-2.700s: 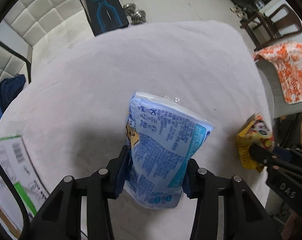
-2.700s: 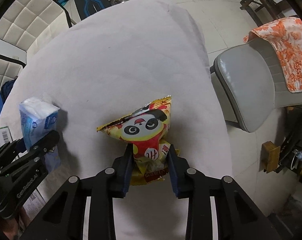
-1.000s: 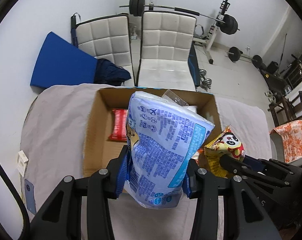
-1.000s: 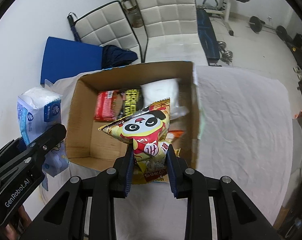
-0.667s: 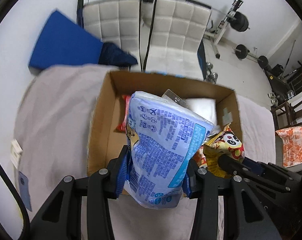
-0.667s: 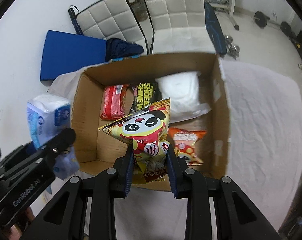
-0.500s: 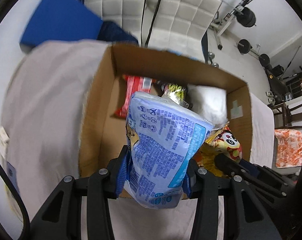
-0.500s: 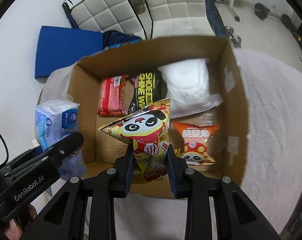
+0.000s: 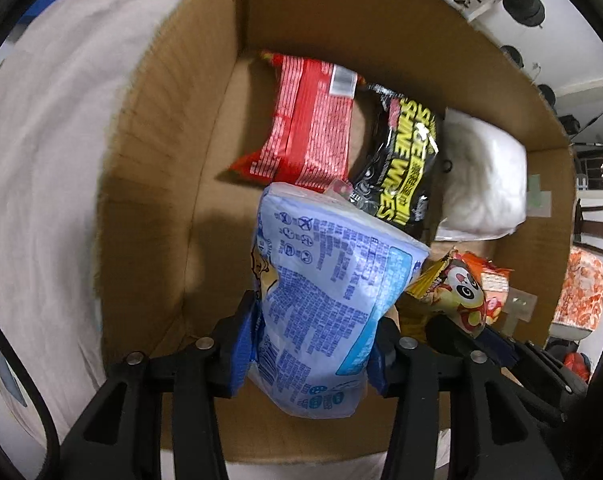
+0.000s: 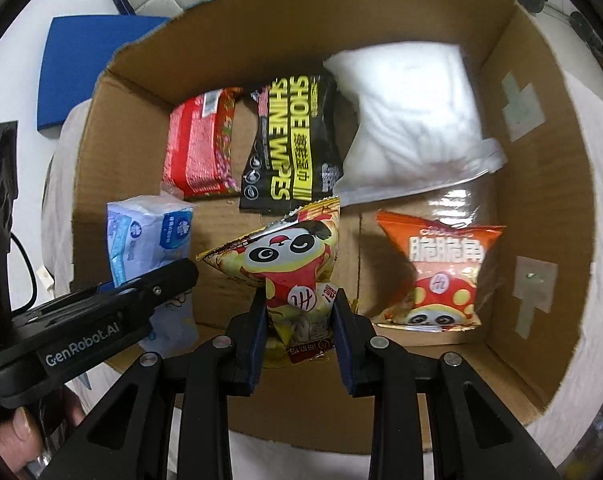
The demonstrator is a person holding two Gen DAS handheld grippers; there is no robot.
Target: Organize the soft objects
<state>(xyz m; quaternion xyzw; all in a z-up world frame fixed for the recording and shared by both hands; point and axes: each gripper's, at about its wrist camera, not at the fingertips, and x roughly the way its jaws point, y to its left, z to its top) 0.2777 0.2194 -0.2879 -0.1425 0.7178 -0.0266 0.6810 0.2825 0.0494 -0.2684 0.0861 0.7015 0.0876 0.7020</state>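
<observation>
My left gripper (image 9: 313,344) is shut on a light blue tissue pack (image 9: 325,296) and holds it inside the open cardboard box (image 9: 173,128), over the near left part. It also shows in the right wrist view (image 10: 149,240). My right gripper (image 10: 301,332) is shut on a yellow panda snack bag (image 10: 289,260) and holds it inside the box (image 10: 541,184), near the front middle. The snack bag also shows in the left wrist view (image 9: 449,292).
On the box floor lie a red packet (image 10: 201,144), a black shoe wipes pack (image 10: 293,140), a white soft bag (image 10: 413,112) and an orange panda snack bag (image 10: 441,276). The box stands on a white cloth (image 9: 41,168). A blue mat (image 10: 85,60) lies behind.
Both grippers have moved forward and down from above the cloth into the box, each still holding its pack. The box fills both views now.
</observation>
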